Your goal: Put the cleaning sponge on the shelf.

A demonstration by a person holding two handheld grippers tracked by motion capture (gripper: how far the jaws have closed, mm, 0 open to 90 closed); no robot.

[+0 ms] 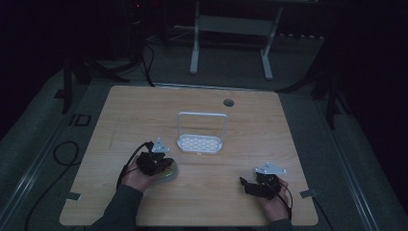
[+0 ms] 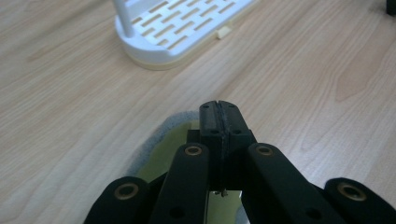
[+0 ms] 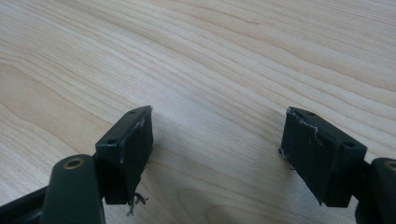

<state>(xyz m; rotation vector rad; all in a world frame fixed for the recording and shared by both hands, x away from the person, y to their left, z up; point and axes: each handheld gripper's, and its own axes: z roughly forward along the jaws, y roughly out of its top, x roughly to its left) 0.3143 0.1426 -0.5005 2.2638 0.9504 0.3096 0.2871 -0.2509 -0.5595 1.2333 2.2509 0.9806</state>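
Observation:
A small yellow-green plate (image 1: 169,176) with a grey rim lies on the wooden table (image 1: 240,120) at the front left. My left gripper (image 1: 164,163) sits right over it, jaws pressed together; in the left gripper view the gripper (image 2: 218,114) covers the plate (image 2: 161,147), and nothing shows between the pads. A white slotted rack (image 1: 199,143) with an upright hoop handle stands mid-table, just beyond the plate, and its base (image 2: 180,32) also appears in the left gripper view. My right gripper (image 1: 244,185) rests low at the front right, open (image 3: 219,135) over bare wood.
A round cable hole (image 1: 228,102) is set into the table near its far edge. A white frame stand (image 1: 231,29) is on the dark floor behind the table. Cables (image 1: 62,154) trail on the floor at the left.

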